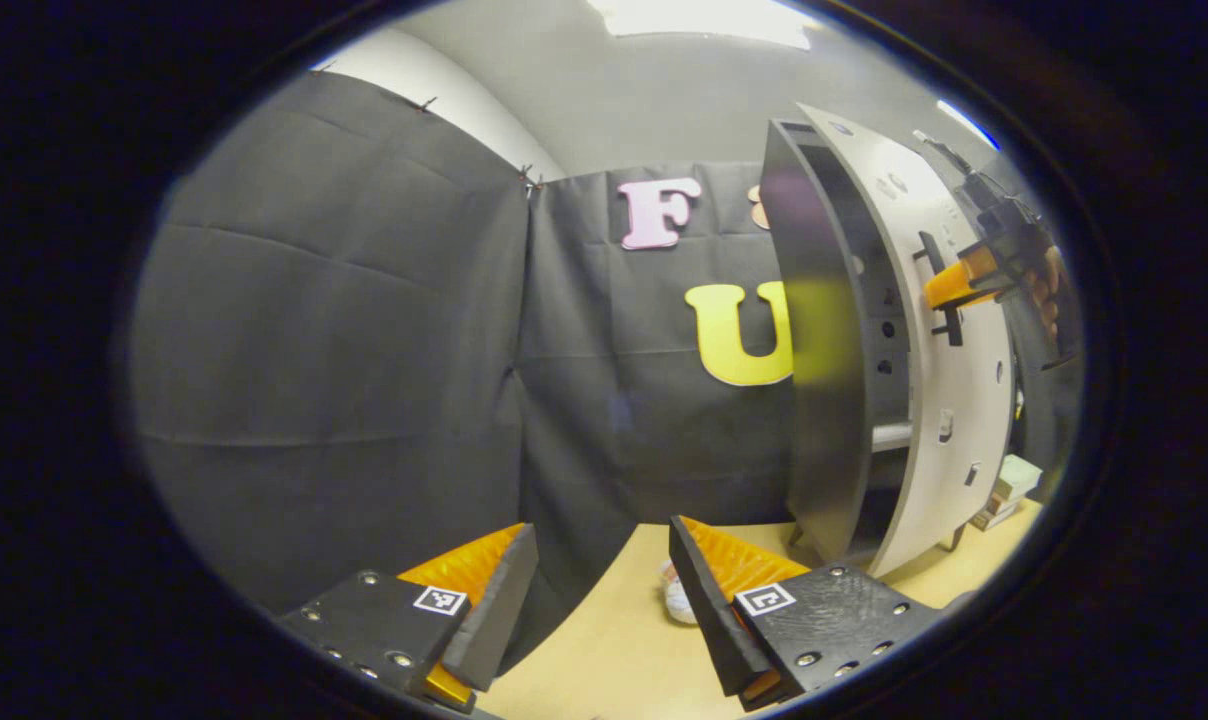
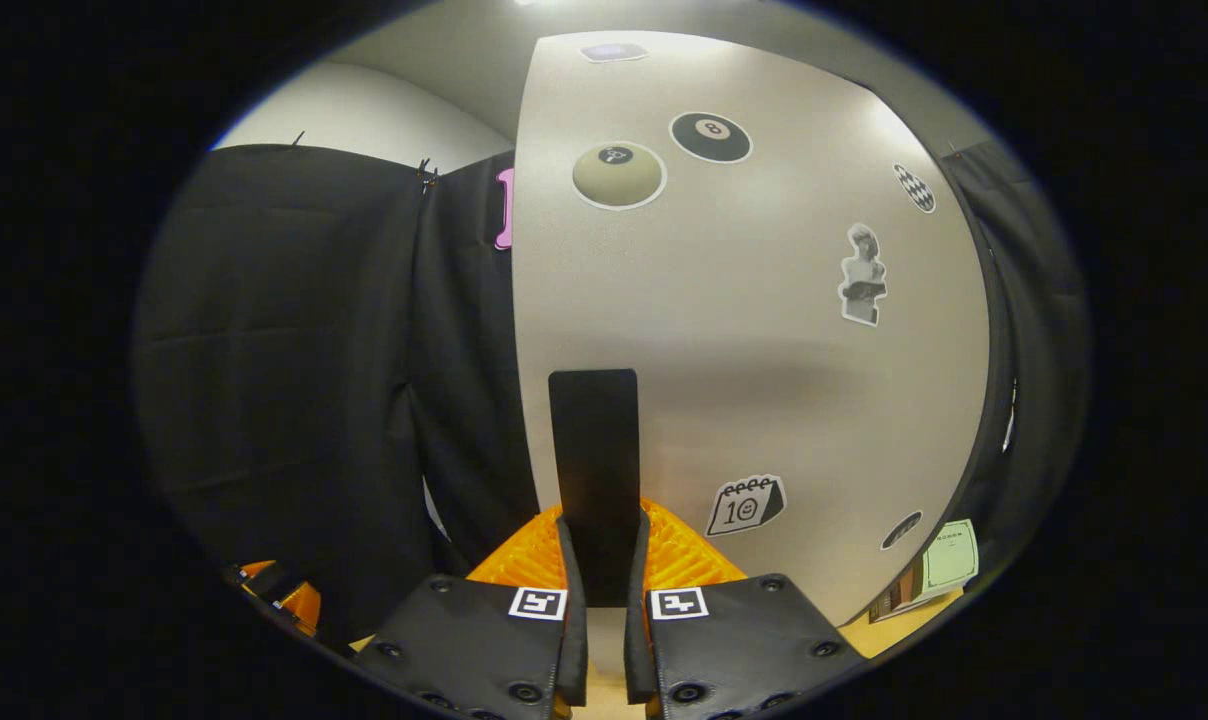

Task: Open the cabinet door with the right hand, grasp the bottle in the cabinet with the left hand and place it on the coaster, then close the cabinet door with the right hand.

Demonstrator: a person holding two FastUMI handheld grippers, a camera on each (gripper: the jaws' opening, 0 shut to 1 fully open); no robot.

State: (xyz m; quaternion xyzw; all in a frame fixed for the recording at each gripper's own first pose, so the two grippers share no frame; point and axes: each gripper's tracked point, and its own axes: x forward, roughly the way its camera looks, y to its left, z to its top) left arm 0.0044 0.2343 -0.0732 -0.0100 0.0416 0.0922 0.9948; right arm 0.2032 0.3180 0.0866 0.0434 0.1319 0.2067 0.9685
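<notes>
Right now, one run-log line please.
phase: opening door | right gripper: shut on door handle | cabinet door: partly open | left gripper: open, empty

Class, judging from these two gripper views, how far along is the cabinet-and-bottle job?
Done: the white stickered cabinet door stands partly open. In hand: the right gripper is shut on the door's flat black handle. Left: the open left gripper waits empty above the tan table; fetching the bottle, setting it on the coaster and closing remain.

The cabinet door (image 2: 744, 330) carried a black billiard-ball sticker (image 2: 710, 137) marked "8". Lower on the same door, a calendar sticker (image 2: 747, 505) read "10". A paper sheet (image 2: 949, 560) by the door's lower edge bore print too small to read.
</notes>
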